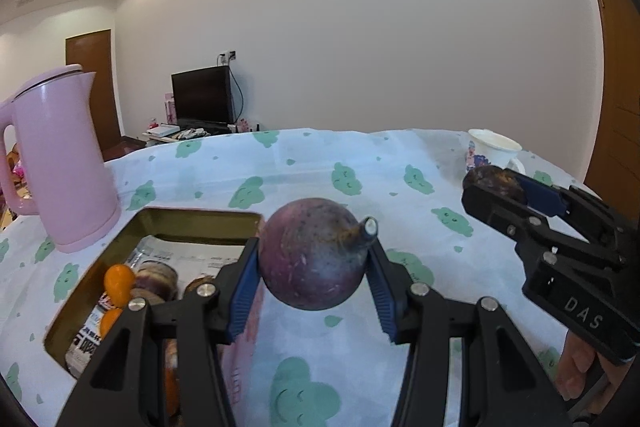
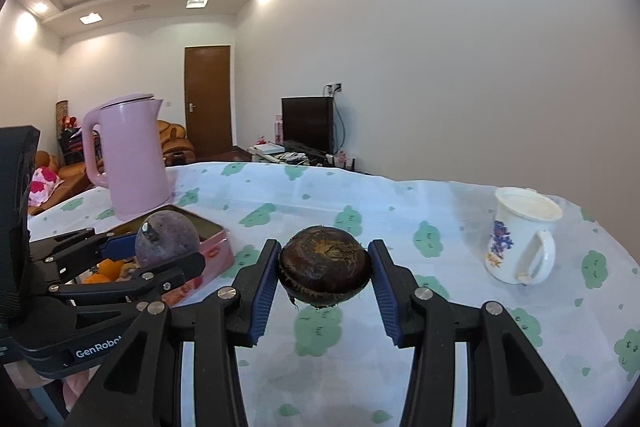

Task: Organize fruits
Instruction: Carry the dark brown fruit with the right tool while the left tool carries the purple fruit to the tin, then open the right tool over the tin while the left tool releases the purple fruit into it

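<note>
a pink kettle stands at the far left on the cloud-print tablecloth, just beside an open pink tin holding small orange fruits and brown ones on printed paper. the left gripper clamps a round purple fruit, stem toward the right pad, raised beside the tin's right edge. farther right, the right gripper squeezes a dark brown, flattened fruit clear of the cloth. a floral white mug stands at the far right.
</note>
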Demonstrator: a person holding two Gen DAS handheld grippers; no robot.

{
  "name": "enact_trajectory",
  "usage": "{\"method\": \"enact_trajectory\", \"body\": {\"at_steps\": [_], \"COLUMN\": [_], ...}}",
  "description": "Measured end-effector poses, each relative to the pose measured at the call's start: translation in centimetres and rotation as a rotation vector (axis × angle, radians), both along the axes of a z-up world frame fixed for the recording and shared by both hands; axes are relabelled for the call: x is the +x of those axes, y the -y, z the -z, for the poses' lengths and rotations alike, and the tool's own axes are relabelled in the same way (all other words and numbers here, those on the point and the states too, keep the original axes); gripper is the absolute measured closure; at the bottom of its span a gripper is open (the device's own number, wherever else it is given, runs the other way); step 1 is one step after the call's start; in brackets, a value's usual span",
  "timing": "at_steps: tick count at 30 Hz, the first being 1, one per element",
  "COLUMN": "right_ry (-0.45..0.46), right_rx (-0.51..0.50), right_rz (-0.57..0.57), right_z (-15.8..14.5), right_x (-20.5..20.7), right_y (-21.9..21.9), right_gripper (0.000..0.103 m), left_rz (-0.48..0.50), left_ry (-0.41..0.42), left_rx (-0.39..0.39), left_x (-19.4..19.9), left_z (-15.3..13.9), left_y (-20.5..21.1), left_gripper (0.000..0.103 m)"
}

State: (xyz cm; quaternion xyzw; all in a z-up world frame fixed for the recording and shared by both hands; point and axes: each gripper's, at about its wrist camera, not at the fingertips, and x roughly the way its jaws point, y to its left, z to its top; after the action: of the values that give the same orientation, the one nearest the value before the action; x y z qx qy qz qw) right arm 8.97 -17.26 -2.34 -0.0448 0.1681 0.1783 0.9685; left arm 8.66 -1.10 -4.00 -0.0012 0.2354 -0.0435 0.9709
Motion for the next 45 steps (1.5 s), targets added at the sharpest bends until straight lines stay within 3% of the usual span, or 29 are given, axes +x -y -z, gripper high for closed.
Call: {"method": "enact_trajectory", "body": {"at_steps": [45], "right_ry": [-0.007], "right_rx": [-0.029], "right_rz": [-0.22], "right_z": [-1.0], "right_x": [-0.6], "right_y": [-12.7], "right_gripper": [0.056], "left_rz": [-0.205], "left_ry": [0.013], "left_rx": [0.001], "left_x": [-3.0], "left_z": [-1.0], "left_y": [-11.3], "left_gripper": [0.05]}}
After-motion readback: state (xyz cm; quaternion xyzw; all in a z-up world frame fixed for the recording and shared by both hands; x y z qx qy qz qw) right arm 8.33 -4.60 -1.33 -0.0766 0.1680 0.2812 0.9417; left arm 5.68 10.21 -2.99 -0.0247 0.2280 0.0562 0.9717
